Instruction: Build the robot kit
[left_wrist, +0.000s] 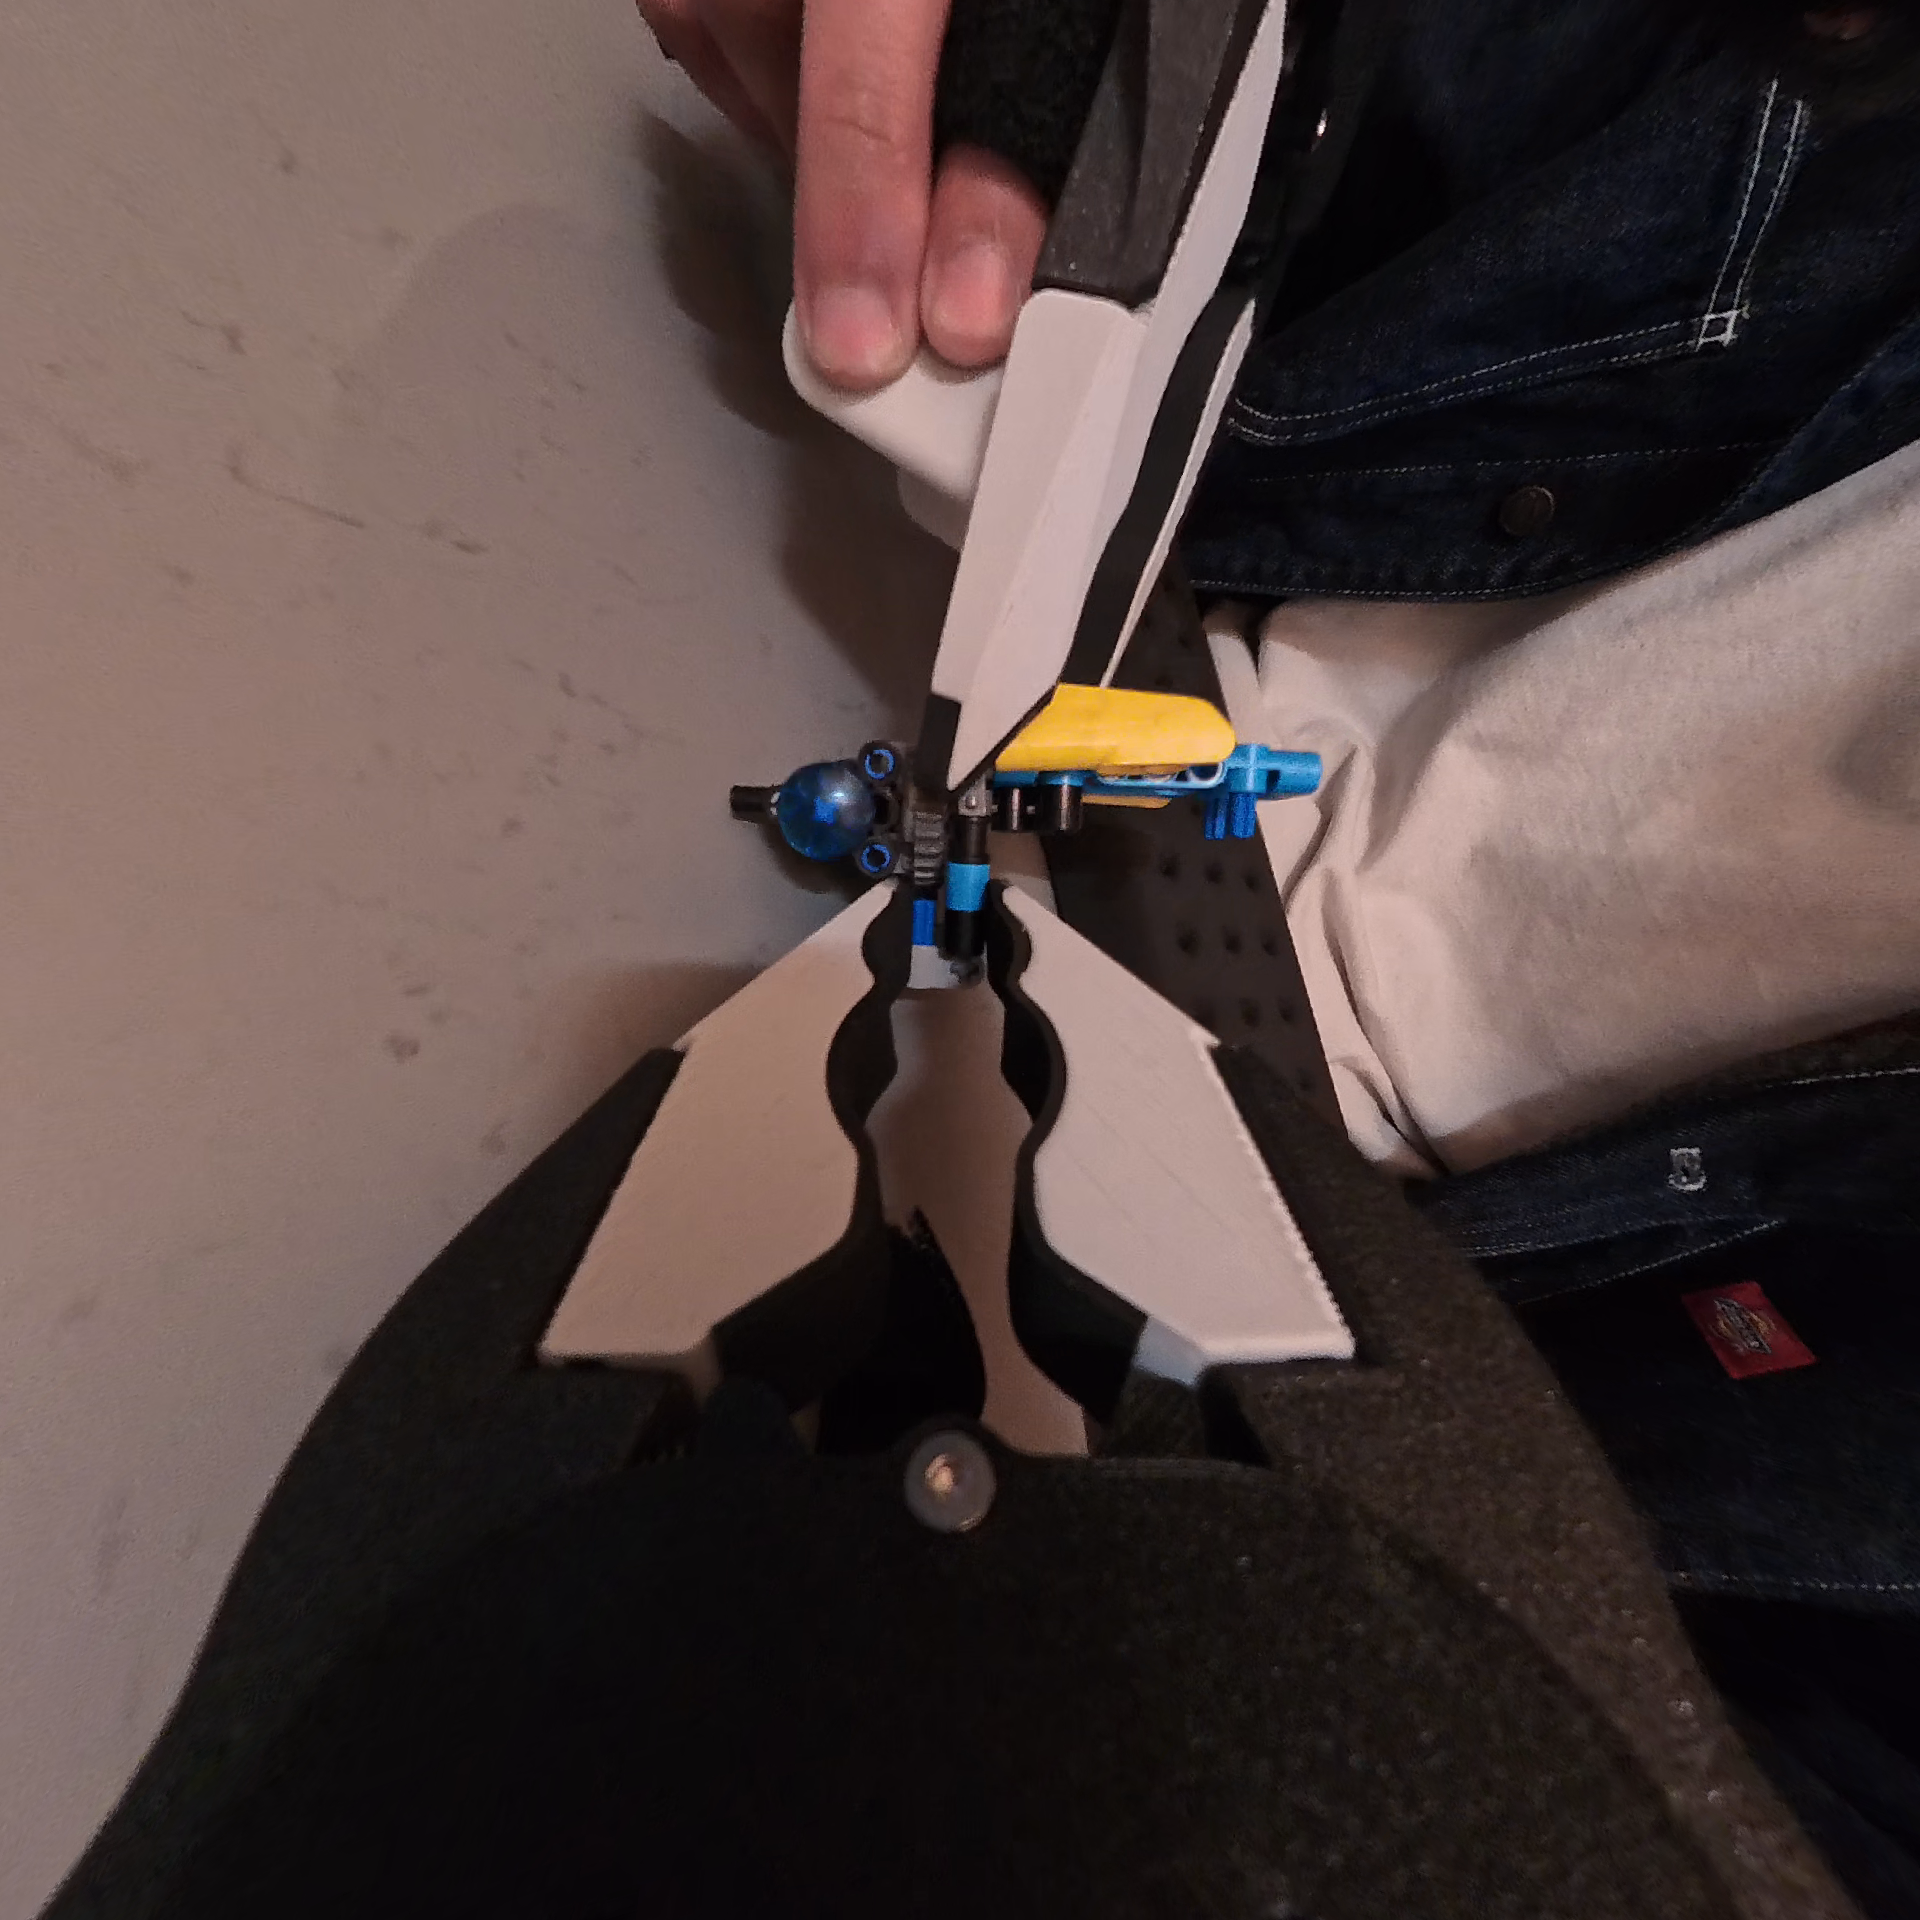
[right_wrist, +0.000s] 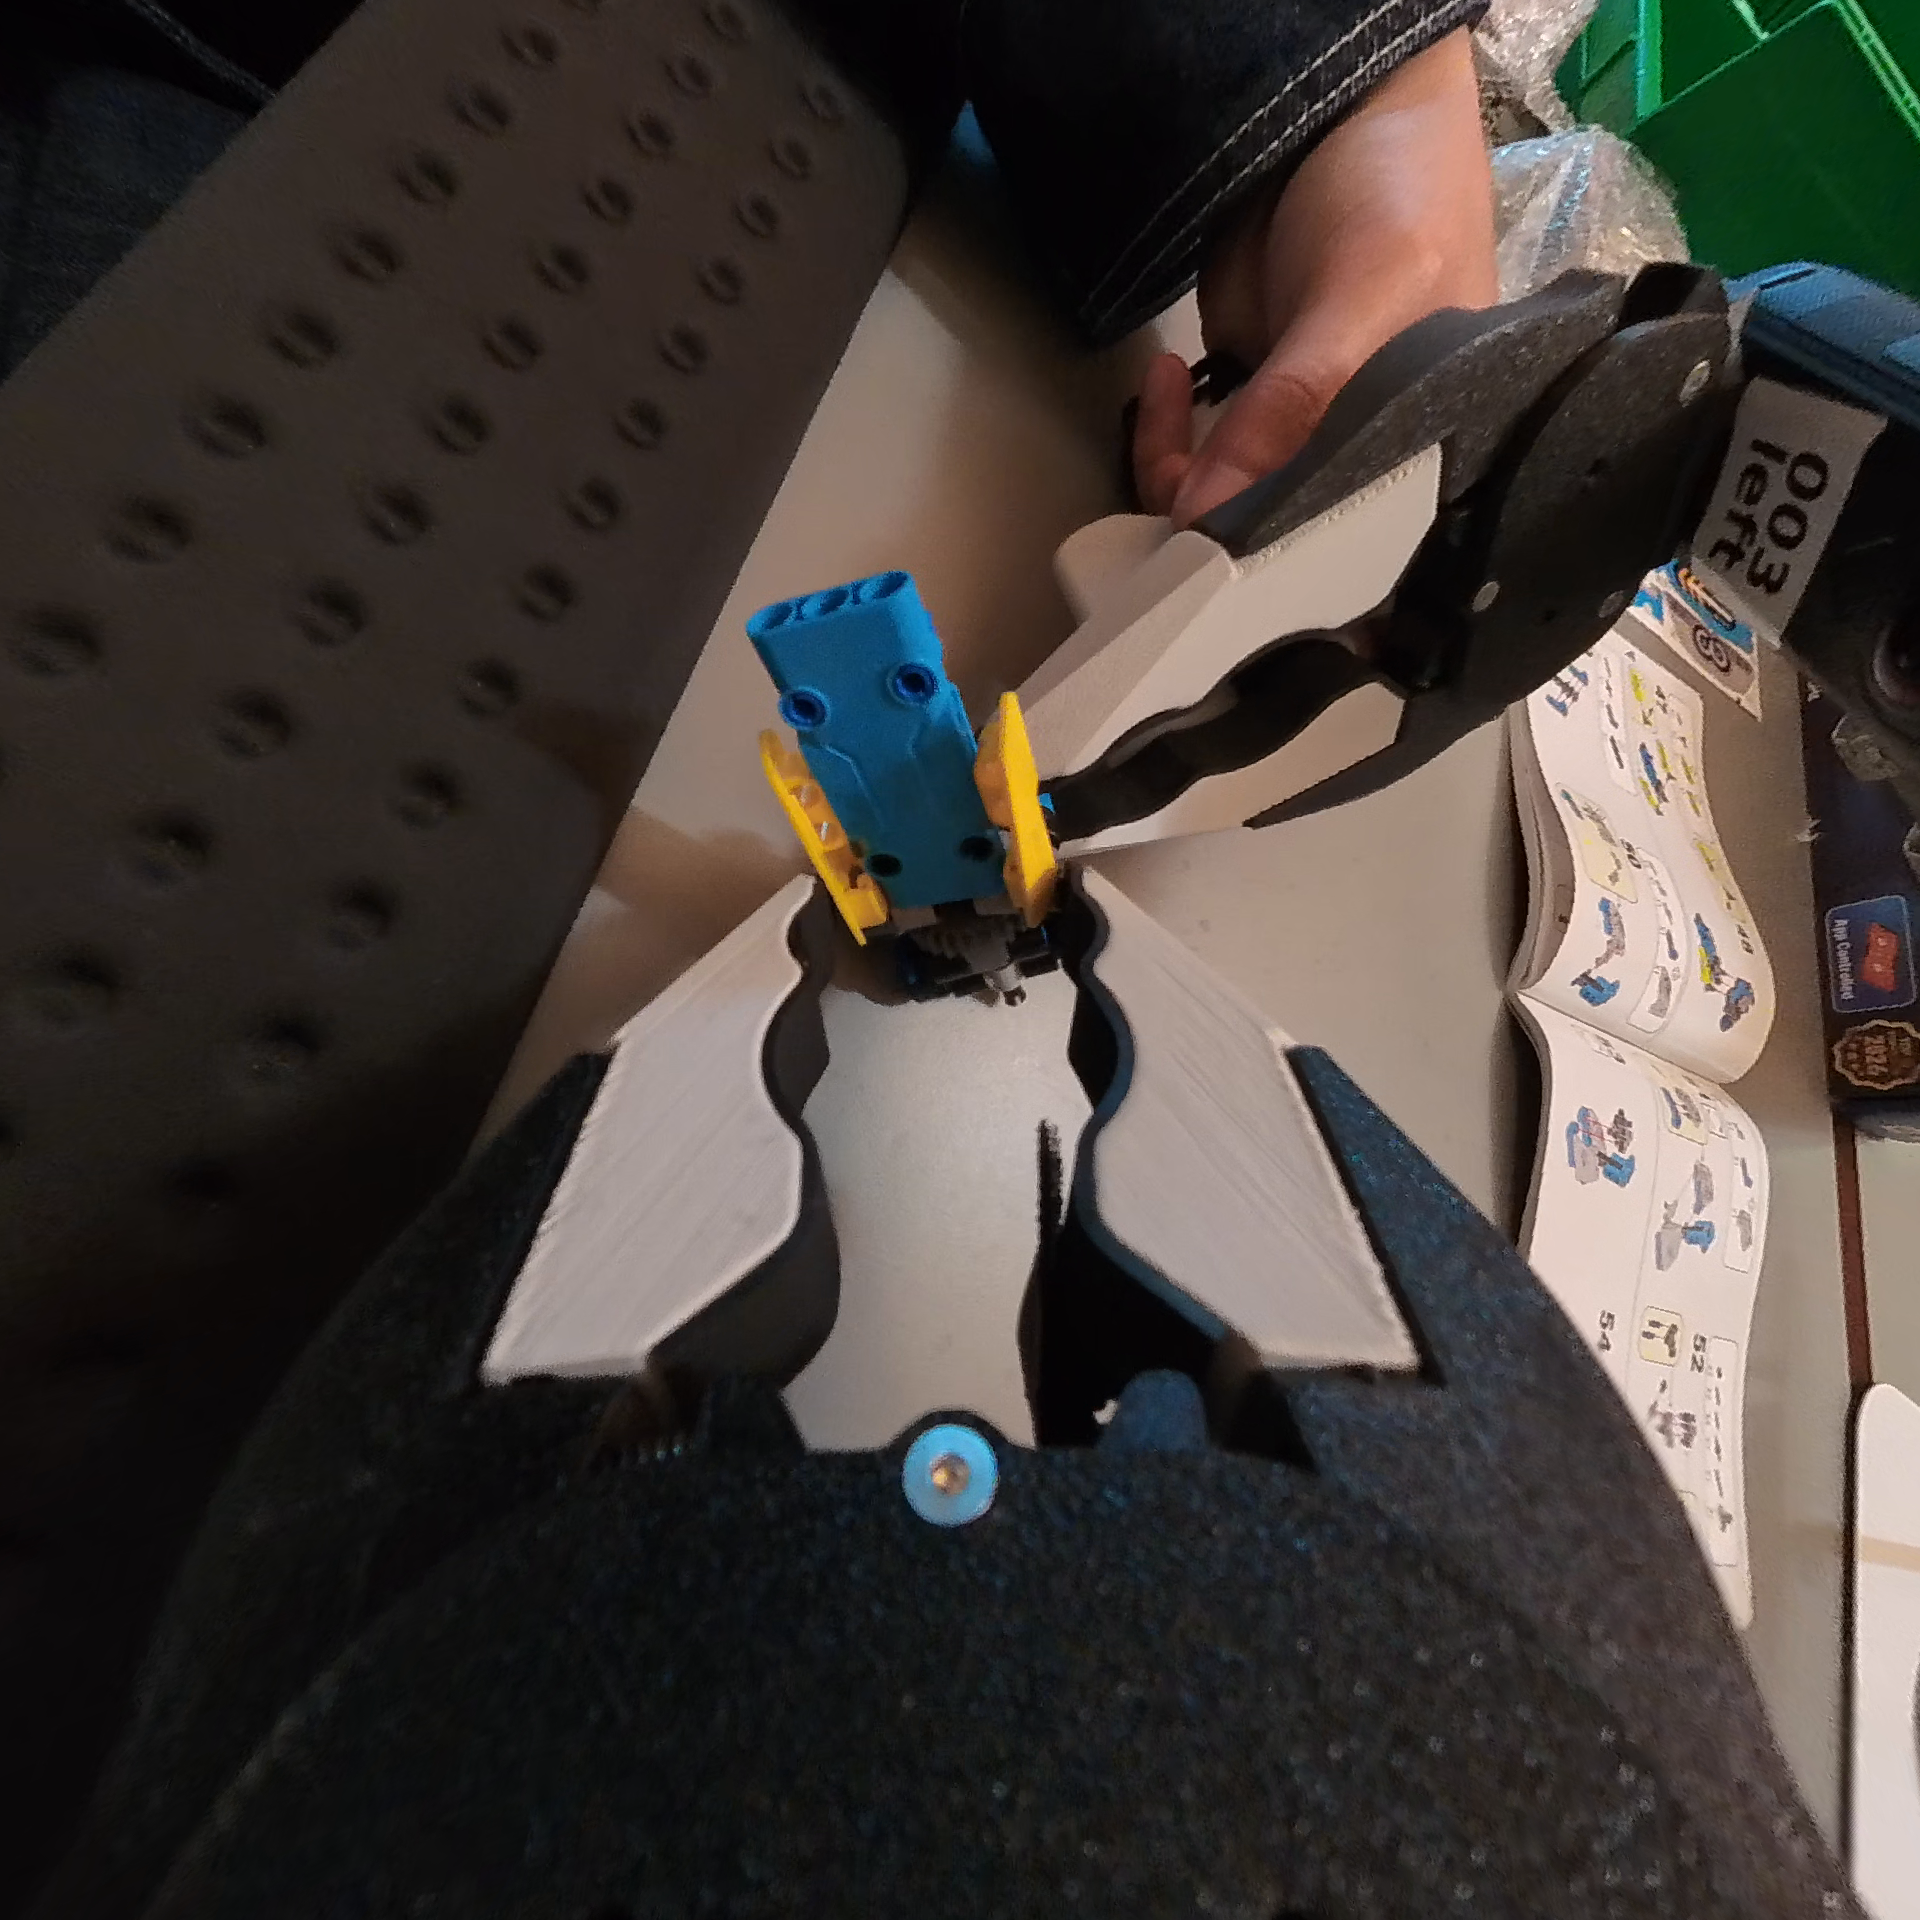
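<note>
A small brick model (left_wrist: 1117, 727) with a yellow panel, blue parts and a clear blue dome (left_wrist: 826, 810) is held above the beige table (left_wrist: 312, 623) by both grippers. My left gripper (left_wrist: 943, 909) is shut on a blue and black stub at the model's underside. My right gripper (left_wrist: 940, 774) comes down from above and pinches the model's dark middle. In the right wrist view the right gripper (right_wrist: 940, 909) is shut on the model (right_wrist: 883, 748) below its blue block and two yellow side panels. The left gripper (right_wrist: 1060, 821) reaches in from the right.
An open instruction booklet (right_wrist: 1642, 935) lies on the table at the right, with a dark box (right_wrist: 1870, 935) beside it. A green crate (right_wrist: 1787, 135) and bubble wrap are at the top right. A black perforated panel (right_wrist: 364, 520) fills the left. A person's denim jacket (left_wrist: 1558, 312) is close. My two grippers' fingertips are within a few centimetres of each other.
</note>
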